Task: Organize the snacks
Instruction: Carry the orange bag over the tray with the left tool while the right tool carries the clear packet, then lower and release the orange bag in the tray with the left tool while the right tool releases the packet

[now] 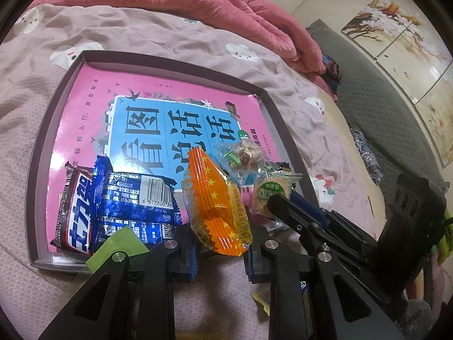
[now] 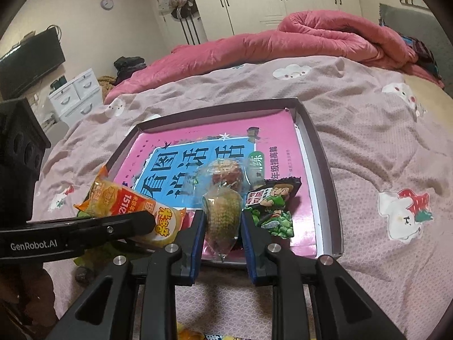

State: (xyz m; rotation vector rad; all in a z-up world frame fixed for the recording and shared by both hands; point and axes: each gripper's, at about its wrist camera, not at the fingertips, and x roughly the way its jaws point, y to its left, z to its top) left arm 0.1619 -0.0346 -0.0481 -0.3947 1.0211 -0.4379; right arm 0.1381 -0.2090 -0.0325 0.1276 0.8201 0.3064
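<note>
A shallow box (image 1: 42, 147) lined with a pink book lies on the bed; it also shows in the right wrist view (image 2: 325, 153). My left gripper (image 1: 222, 248) is shut on an orange snack packet (image 1: 215, 198) held over the box's near edge. My right gripper (image 2: 222, 231) is shut on a clear-wrapped round pastry (image 2: 222, 216) over the box's near edge; its fingers (image 1: 286, 206) cross the left wrist view. In the box lie a blue wafer pack (image 1: 136, 195), a red-white bar (image 1: 76, 212), a clear candy bag (image 1: 243, 155) and a green pea packet (image 2: 271, 206).
A rolled pink quilt (image 2: 325, 36) lies along the far side of the bed. A grey headboard (image 1: 376, 107) is at the right. More snack wrappers (image 1: 263, 300) lie on the pink sheet below the grippers. White drawers (image 2: 76, 96) stand beside the bed.
</note>
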